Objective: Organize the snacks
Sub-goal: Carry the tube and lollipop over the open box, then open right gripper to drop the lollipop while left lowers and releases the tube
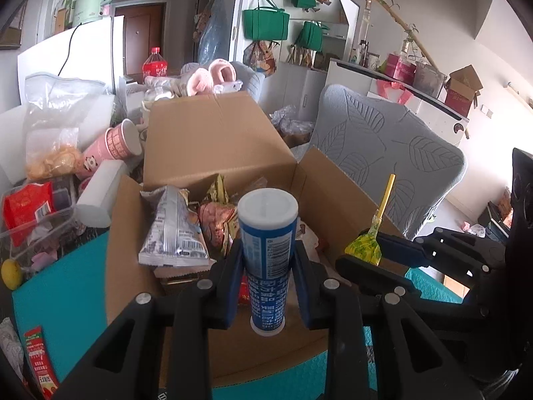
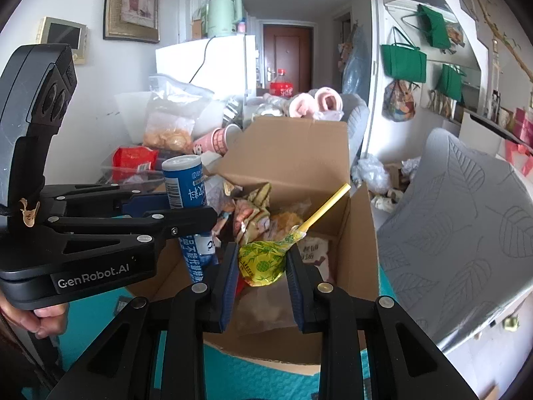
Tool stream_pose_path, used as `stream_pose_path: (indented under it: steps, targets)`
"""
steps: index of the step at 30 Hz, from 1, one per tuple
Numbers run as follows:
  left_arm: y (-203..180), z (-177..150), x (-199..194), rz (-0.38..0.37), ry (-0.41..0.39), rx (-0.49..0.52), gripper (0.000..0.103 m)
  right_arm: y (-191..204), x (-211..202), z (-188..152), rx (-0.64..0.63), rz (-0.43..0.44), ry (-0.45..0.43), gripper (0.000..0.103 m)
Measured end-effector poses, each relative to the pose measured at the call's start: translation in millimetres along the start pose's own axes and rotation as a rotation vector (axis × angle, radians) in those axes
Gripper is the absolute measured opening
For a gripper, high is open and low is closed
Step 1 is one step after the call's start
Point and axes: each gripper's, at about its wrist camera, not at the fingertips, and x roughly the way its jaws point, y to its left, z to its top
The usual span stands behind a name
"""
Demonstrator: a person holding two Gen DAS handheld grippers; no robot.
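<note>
Holding the blue tube [image 1: 266,250] clamped upright in your left hand-held gripper [image 1: 268,260] and the yellow lollipop [image 2: 263,260] pinched in your right hand-held gripper [image 2: 261,266], you are just above the open cardboard box [image 1: 336,193] on the table [image 1: 60,286]. Lower both into free gaps between the snack packets [image 1: 173,226] before releasing, and tilt the lollipop's stick clear of the flap.

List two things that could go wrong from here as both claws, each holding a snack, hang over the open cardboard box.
1. The left claw pinches the blue tube low down, so the tall, upright tube may tip or slip.
2. The right claw clamps only the lollipop by its crinkly wrapper; it could slide out and miss the crowded cardboard box.
</note>
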Motion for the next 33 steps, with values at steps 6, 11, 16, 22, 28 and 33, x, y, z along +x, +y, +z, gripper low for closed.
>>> stream_pose_path:
  steps: [6,11,16,22,28,33]
  targets:
    - [0.3,-17.2,15.1,0.029,0.052,0.016,0.028,1.8,22.8,-18.8,-0.025,0.003,0.076,0.027]
    - [1.3,-22.0,18.2,0.093,0.057,0.045,0.028,4.2,35.0,-28.4,-0.037,0.02,0.126,0.027]
    - [4.6,-20.9,20.0,0.115,0.056,0.051,0.028,6.9,50.7,-31.0,-0.052,0.047,0.18,0.027]
    - [5.8,-18.5,22.1,0.126,0.068,0.054,0.028,7.2,61.8,-30.9,-0.048,0.068,0.213,0.028]
    - [3.4,-16.7,25.8,0.138,0.08,0.061,0.028,8.8,61.8,-28.8,-0.072,0.039,0.227,0.04]
    - [7.1,-18.8,41.9,0.125,0.183,0.042,0.028,6.2,54.1,-26.1,-0.06,0.035,0.216,0.053]
